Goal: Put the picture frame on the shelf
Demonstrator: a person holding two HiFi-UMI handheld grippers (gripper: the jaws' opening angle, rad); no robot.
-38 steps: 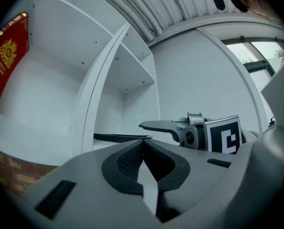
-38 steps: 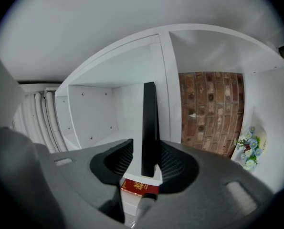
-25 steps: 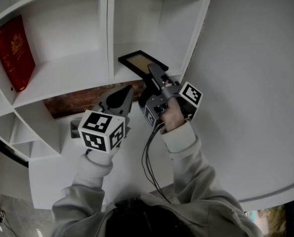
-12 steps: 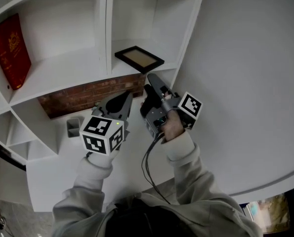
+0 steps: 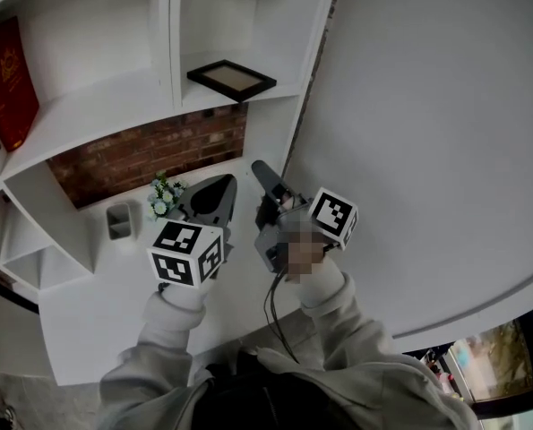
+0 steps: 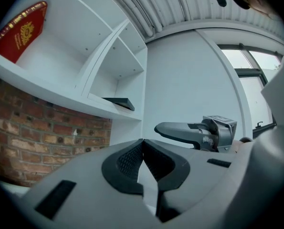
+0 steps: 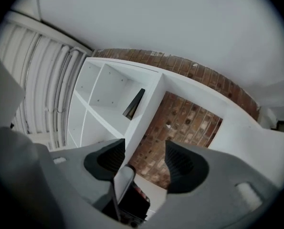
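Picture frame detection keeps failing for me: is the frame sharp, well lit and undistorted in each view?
Head view: the picture frame is sharp and evenly lit, dark against the white shelf. Left gripper view: strong fisheye bending and black corners, and it shows only as a small dark edge-on sliver. Right gripper view: the same fisheye and vignette, where it is a thin dark slanted strip.

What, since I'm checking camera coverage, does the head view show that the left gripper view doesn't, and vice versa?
Only the head view: the grey cup and the person's sleeves. Only the left gripper view: a window, and that the left gripper has its tongs shut, empty. Both: the picture frame on the shelf, the red book, the brick wall, the right gripper.
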